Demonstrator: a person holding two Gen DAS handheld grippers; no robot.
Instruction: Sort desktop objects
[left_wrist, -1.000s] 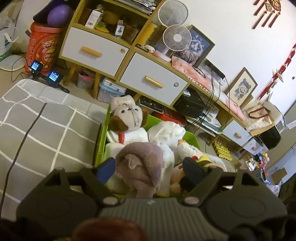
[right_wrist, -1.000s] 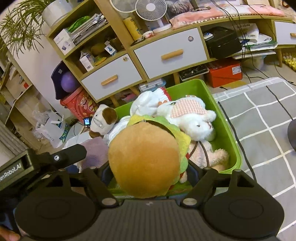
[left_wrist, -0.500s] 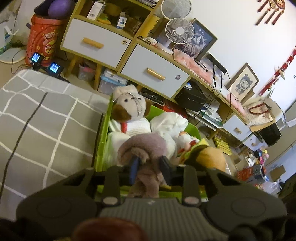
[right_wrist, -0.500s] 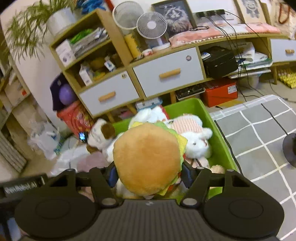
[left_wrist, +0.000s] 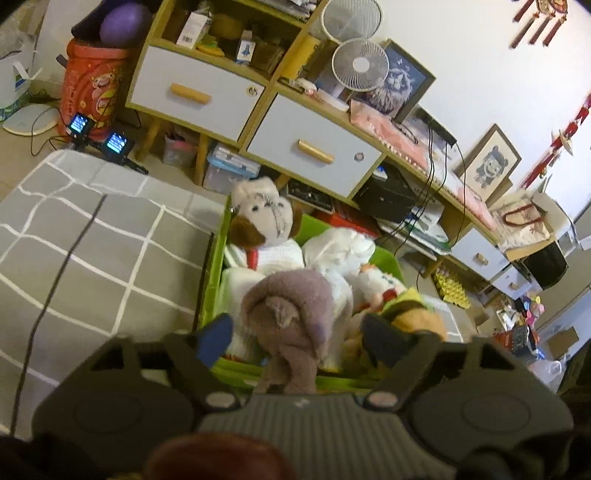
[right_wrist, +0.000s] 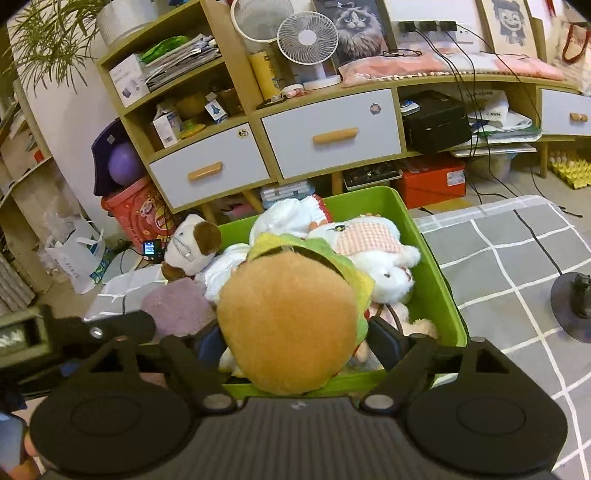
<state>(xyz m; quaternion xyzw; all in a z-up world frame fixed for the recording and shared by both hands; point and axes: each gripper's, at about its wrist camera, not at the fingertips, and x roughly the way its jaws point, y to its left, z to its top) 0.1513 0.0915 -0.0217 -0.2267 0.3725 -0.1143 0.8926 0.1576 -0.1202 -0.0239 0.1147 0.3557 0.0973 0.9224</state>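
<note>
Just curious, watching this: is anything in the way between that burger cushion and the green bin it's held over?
No barrier shows. The burger plush hangs over the green bin, already crowded with soft toys, including a white bunny.

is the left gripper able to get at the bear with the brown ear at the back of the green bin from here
Probably not directly. The left gripper is open, but the purple plush sits between its fingers, right in front of the bear at the far end of the green bin. It would need to lift over.

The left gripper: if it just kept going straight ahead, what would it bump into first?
Probably the mauve plush toy, sitting between the open jaws of the left gripper; beyond it lie the other toys in the green bin. Depth is uncertain.
</note>
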